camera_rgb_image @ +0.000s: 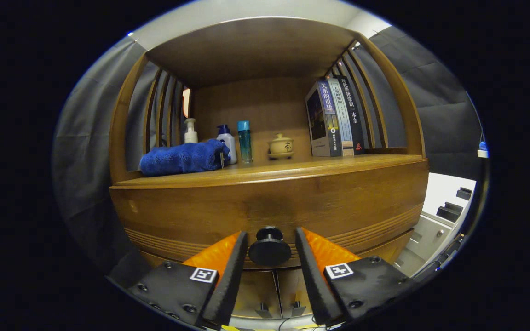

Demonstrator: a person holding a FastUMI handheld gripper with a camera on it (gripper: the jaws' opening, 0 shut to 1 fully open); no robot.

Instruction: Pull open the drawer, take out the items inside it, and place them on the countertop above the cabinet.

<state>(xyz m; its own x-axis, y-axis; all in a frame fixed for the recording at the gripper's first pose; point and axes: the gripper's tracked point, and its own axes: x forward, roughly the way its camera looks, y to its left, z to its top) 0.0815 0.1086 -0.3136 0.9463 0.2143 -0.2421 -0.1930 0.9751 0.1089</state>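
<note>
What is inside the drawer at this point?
Nothing inside can be seen: the drawer is shut, its wooden front hiding the contents. The open gripper has its fingers either side of the knob.

We see the drawer knob (269, 248) between our gripper (270, 242) fingers, not gripped; towel (183, 157), bottles (237, 140) and books (336, 118) sit on the bench (292, 168) beyond.

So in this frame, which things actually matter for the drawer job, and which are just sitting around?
Job:
- drawer, shut
- drawer knob, between the open fingers of the gripper, which do not clearly press on it
- countertop

Lying about:
- blue towel
- pump bottle
- white bottle
- teal bottle
- lidded cup
- books
</note>
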